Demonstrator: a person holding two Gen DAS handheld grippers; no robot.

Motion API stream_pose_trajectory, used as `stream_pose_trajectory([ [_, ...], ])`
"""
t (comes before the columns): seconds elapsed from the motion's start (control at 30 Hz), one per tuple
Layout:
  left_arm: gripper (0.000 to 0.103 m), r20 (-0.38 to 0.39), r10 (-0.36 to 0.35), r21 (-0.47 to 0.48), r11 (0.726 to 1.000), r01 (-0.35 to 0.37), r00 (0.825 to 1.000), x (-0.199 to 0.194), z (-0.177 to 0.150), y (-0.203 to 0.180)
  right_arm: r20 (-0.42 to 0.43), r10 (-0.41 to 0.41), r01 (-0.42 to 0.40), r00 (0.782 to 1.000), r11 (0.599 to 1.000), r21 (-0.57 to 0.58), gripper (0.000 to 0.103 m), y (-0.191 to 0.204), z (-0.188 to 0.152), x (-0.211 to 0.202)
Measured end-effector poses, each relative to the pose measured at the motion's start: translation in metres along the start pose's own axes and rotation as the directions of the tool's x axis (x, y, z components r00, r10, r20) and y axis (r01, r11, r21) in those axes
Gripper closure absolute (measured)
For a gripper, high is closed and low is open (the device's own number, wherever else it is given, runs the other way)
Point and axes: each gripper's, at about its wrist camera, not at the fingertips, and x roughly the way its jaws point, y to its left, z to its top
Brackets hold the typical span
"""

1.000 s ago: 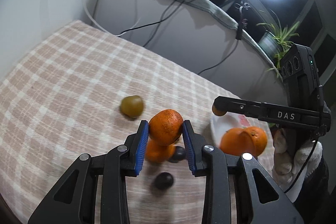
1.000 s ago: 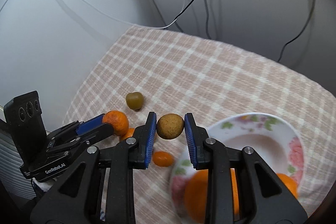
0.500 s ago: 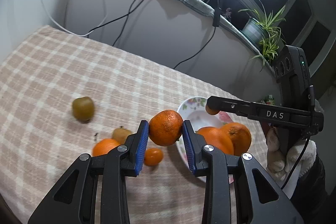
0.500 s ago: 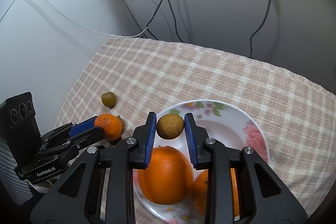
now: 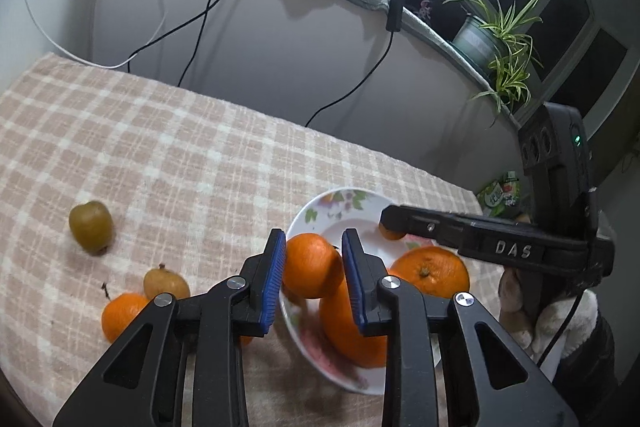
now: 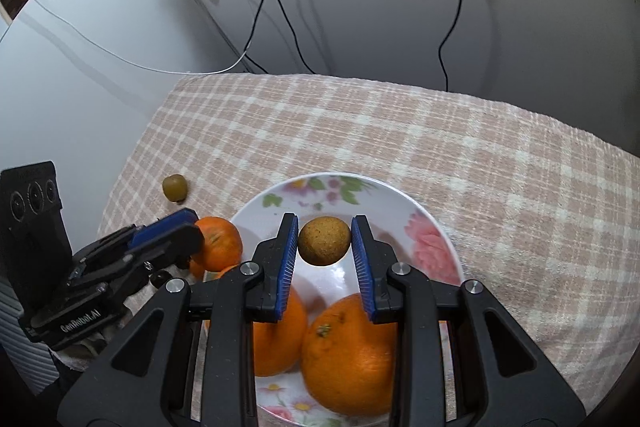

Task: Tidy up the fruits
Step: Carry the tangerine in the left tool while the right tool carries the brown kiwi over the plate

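Left gripper (image 5: pixel 313 269) and right gripper (image 6: pixel 325 242) both level, fingers (image 6: pixel 289 251) clamped, side by side.

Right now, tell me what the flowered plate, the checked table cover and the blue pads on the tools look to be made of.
White flowered plate: probably glazed ceramic, since it is glossy with printed blossoms, though melamine is possible.
Pink-and-cream checked table cover: woven fabric, matte and slightly nubby, like towelling.
Blue ribbed pads: likely rubber or soft plastic, with fine ridges and a dull sheen.
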Motion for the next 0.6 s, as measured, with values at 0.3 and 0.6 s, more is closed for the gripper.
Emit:
stream_pose_trajectory([
  [0.3,0.078,0.0,0.009,0.013,1.0,-0.009,1.0,0.009,0.008,-0.007,-0.002,0.002,-0.002,1.0,1.0,0.008,0.074,-0.005,-0.002,0.001],
  [0.6,0.078,0.013,-0.002,0.034,0.999,0.002,1.0,0.009,0.017,-0.018,0.022,-0.021,0.021,1.0,1.0,0.021,0.036,-0.009,-0.004,-0.006],
])
